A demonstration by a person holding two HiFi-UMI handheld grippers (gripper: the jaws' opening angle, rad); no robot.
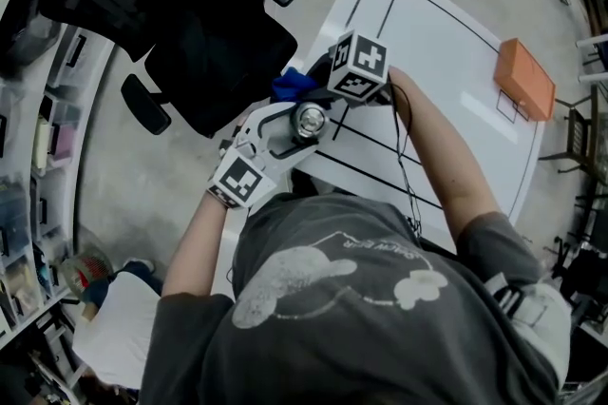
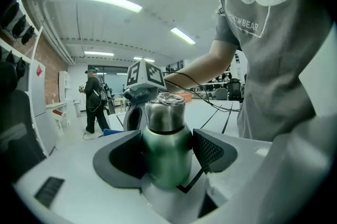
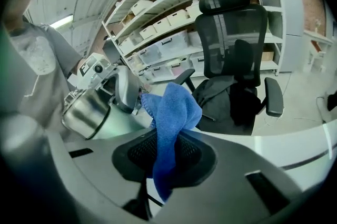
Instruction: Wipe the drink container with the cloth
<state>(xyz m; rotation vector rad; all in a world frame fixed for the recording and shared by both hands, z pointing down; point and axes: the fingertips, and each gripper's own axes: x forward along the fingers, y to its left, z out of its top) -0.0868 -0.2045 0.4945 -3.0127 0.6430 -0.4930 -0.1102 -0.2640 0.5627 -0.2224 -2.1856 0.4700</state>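
Closest to the person, the left gripper [image 2: 167, 159] is clamped on the green steel flask [image 2: 166, 136], one pad on each side of its body. The flask is raised off the white table [image 1: 446, 61] over the near edge, with its steel lid toward the right gripper [image 3: 172, 153]. That gripper is clenched on the blue cloth [image 3: 174, 110]. A fold of cloth stands up out of the jaws and a tail hangs below them. The cloth sits just beside the flask's shoulder; whether it touches the metal cannot be told.

Judged from this, the step in hand is bringing the cloth to the flask, with wiping not yet clearly begun. The next move calls for laying the loose fold flat against the flask's wall and stroking along it. The left grip must stay firm so the smooth body does not slip or twist.

Further off, an orange box [image 1: 524, 78] lies at the table's far edge. A black office chair [image 3: 234, 54] stands beyond the table, with shelves of bins behind it.
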